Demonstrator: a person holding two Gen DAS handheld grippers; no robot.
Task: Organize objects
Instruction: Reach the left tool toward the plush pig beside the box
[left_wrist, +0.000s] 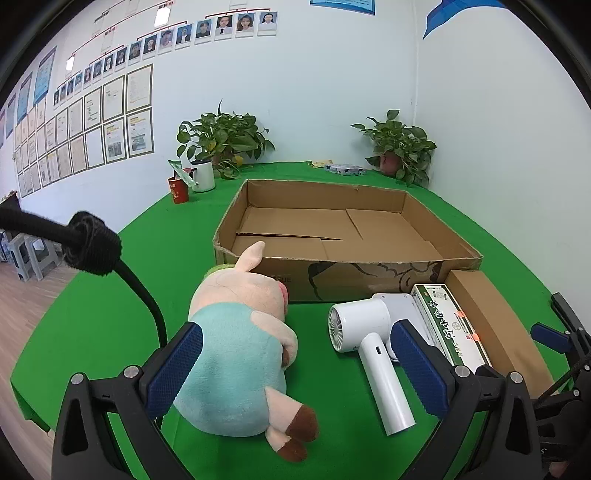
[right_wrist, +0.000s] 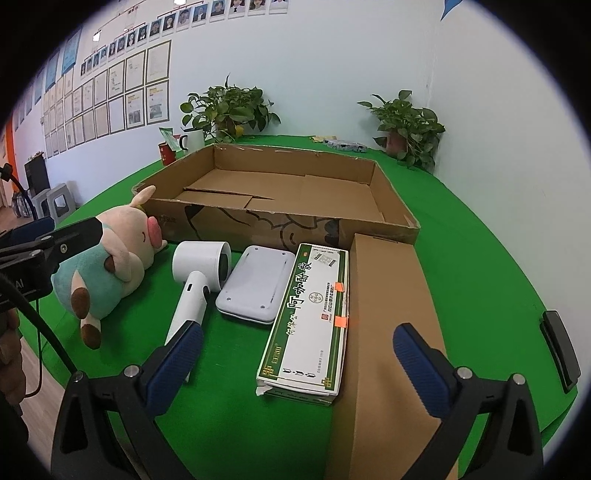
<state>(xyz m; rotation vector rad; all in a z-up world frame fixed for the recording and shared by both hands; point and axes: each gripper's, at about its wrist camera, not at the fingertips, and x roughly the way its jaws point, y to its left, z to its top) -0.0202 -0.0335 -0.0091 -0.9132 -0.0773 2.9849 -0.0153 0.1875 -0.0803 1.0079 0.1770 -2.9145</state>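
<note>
Two tools spread wide, left tool (left_wrist: 295, 365), right tool (right_wrist: 297, 360), one plush pig (left_wrist: 242, 343), one hairdryer (left_wrist: 369, 343), one cardboard tray (left_wrist: 343, 277)

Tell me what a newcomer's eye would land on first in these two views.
The big open cardboard tray sits mid-table on the green cloth, nothing in it. Along its near side lie a plush pig, a white hair dryer, a green-and-white box and a plain brown box. Both grippers, left and right, hang open before them.

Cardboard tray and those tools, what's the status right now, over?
Left tool open, straddling plush pig. Right tool open over green-and-white box. Cardboard tray holds no items. Hair dryer between pig and box, ungripped.
</note>
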